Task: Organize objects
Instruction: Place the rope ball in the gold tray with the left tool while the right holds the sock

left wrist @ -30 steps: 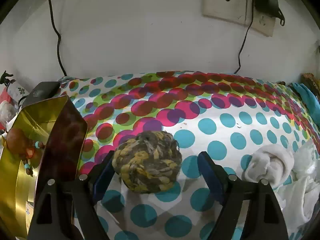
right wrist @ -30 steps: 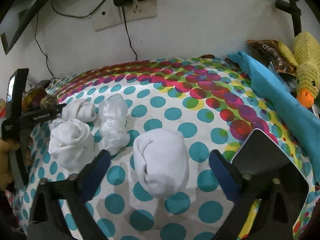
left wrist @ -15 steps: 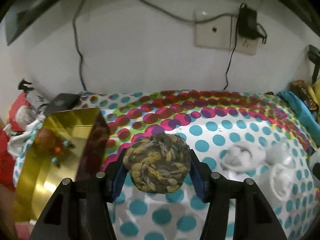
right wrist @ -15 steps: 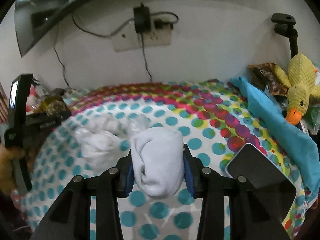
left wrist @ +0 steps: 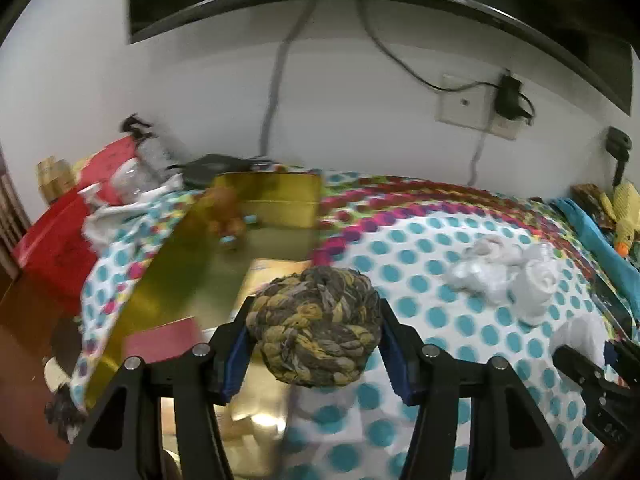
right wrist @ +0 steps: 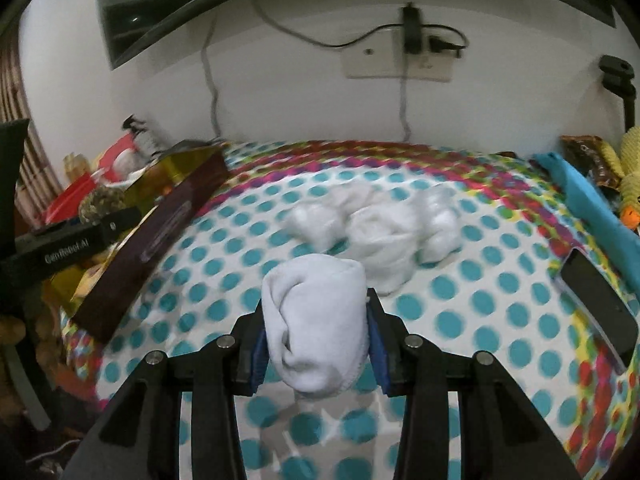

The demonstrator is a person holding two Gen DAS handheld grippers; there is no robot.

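My left gripper (left wrist: 314, 340) is shut on a yellow-grey braided rope ball (left wrist: 314, 326), held in the air over the near right edge of an open gold tin box (left wrist: 208, 264). My right gripper (right wrist: 316, 336) is shut on a rolled white sock (right wrist: 316, 320), lifted above the dotted cloth (right wrist: 480, 300). A pile of white rolled socks (right wrist: 380, 224) lies beyond it; the pile also shows in the left wrist view (left wrist: 508, 276). The left gripper with the rope ball (right wrist: 102, 200) shows at the left of the right wrist view, over the box (right wrist: 160, 220).
The gold box holds small toys (left wrist: 226, 216) and a red card (left wrist: 164, 340). A dark phone (right wrist: 600, 304) lies at the right edge of the cloth. A blue cloth (right wrist: 592, 204) and yellow plush duck (right wrist: 630, 168) sit far right. Red clutter (left wrist: 52, 236) lies left of the box.
Both grippers closed on their objects and lifted them off the cloth. The left gripper carried the rope ball left, over the gold box.
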